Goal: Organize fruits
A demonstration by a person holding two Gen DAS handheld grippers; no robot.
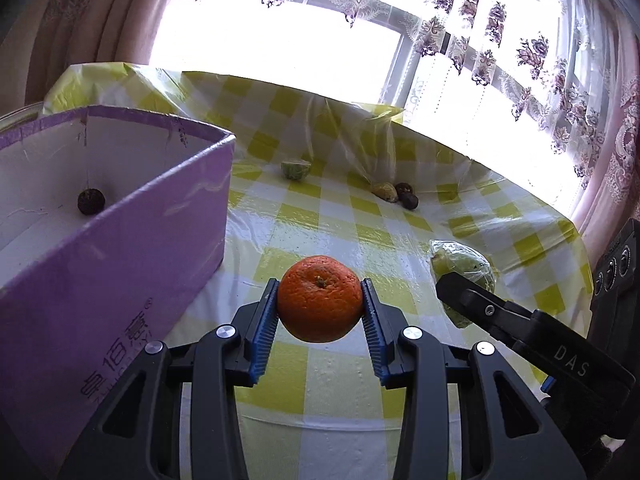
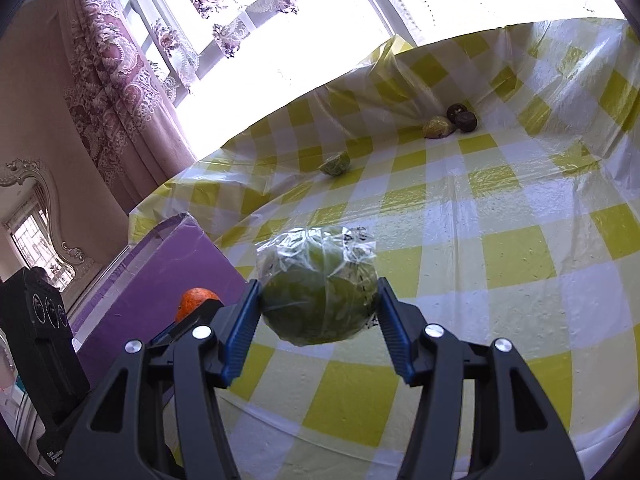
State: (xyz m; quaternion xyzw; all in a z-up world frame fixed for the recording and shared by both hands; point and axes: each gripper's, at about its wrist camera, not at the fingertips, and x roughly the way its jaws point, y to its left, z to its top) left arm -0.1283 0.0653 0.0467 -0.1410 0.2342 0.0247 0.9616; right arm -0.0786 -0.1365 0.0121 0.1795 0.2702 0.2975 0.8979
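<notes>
My left gripper (image 1: pixel 320 304) is shut on an orange (image 1: pixel 320 298) and holds it above the table beside the purple box (image 1: pixel 120 248). One dark round fruit (image 1: pixel 91 201) lies inside the box. My right gripper (image 2: pixel 320 300) is shut on a green fruit wrapped in clear plastic (image 2: pixel 318 284), held above the table; it also shows in the left wrist view (image 1: pixel 460 268). The orange shows at the left of the right wrist view (image 2: pixel 196 300), next to the box (image 2: pixel 168 280).
A halved green fruit (image 1: pixel 295 169) (image 2: pixel 335 163) lies far back on the yellow checked tablecloth (image 1: pixel 320 216). A yellowish fruit (image 1: pixel 385 191) (image 2: pixel 438 127) and two dark fruits (image 1: pixel 406 196) (image 2: pixel 462 117) sit at the back right. Curtains and a bright window stand behind.
</notes>
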